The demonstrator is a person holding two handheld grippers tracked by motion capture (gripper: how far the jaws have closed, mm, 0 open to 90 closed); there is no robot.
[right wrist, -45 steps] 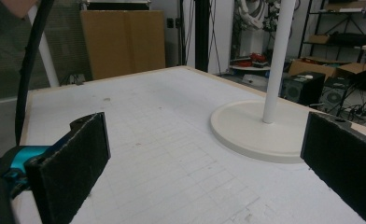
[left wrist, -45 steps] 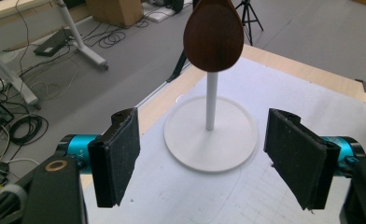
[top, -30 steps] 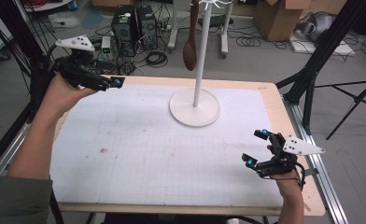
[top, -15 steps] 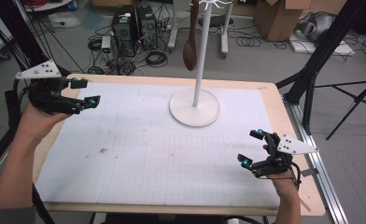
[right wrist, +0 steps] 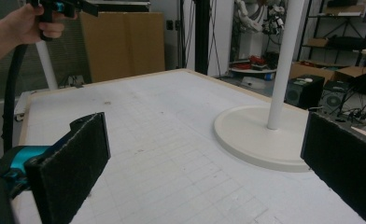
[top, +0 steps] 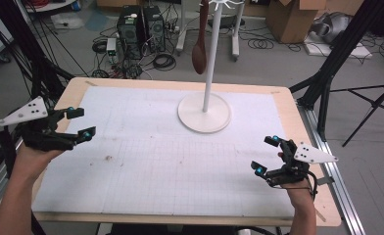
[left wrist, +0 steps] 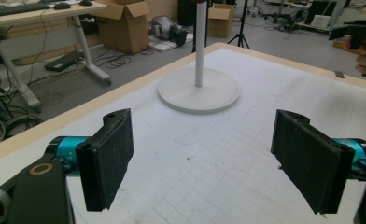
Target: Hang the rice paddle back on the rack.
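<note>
A white stand with a round base (top: 204, 113) and a thin pole (top: 210, 58) sits at the far middle of the table. A brown wooden spoon (top: 199, 45) hangs from its top. My left gripper (top: 81, 122) hovers over the table's left edge, open and with nothing between its jaws, pointing right. In the left gripper view its jaws (left wrist: 209, 161) frame the stand base (left wrist: 199, 88). My right gripper (top: 266, 154) is near the front right corner, open and holding nothing. Seen from the right gripper (right wrist: 207, 163), the stand base (right wrist: 260, 135) lies ahead to the right.
A white gridded mat (top: 170, 161) covers the wooden table (top: 298, 122). Beyond the far edge are computer towers (top: 137, 27), loose cables, cardboard boxes (top: 290, 19) and black tripod legs (top: 327, 83). A metal rail (top: 334, 171) runs along the right side.
My left gripper has moved from the far left corner leftward and toward the near side, sinking lower. The right gripper has stayed put. Both stay open.
</note>
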